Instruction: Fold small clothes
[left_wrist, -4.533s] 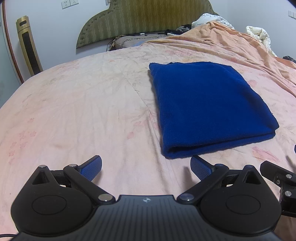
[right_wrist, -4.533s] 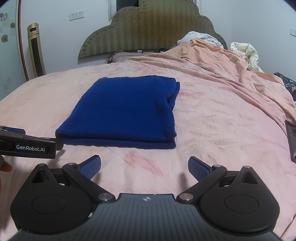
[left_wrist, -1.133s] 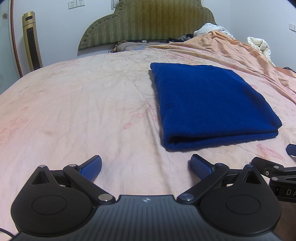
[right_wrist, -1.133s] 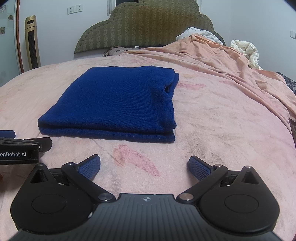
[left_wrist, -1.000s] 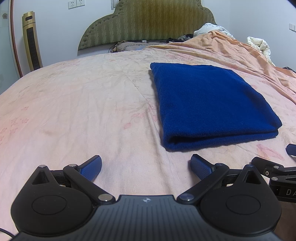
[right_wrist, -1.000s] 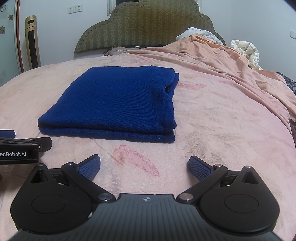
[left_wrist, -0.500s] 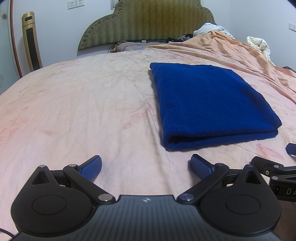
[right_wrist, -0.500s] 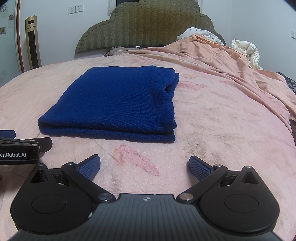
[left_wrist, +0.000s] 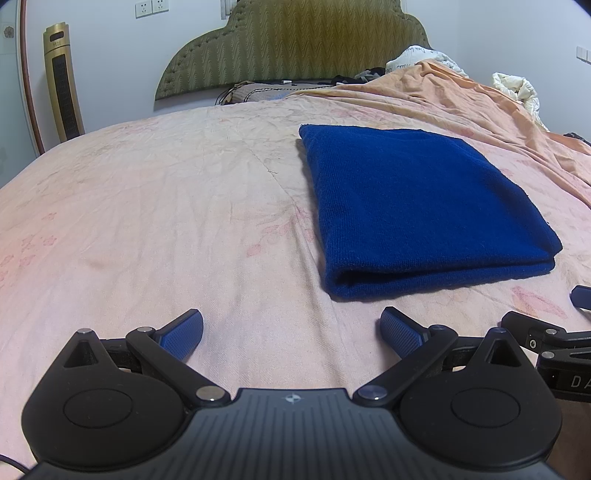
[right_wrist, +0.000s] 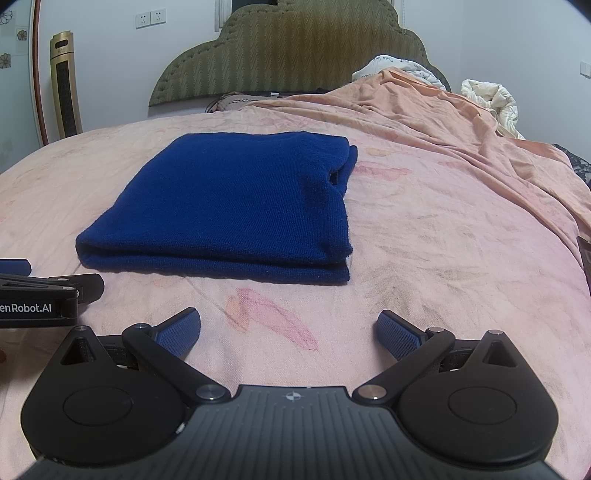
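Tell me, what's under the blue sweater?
The folded blue sweater lies on the pink bedsheet, which shows all around it. Whatever sits directly beneath the sweater is covered and cannot be seen.

Plain deep-blue garment (right_wrist: 236, 206) on pale pink, faintly flowered bedsheet (right_wrist: 424, 251)

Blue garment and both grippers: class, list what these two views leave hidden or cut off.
- Blue garment: inner layers hidden by its folded top, both views.
- Right gripper: cut off by the left view's right edge.
- Left gripper: cut off by the right view's left edge.
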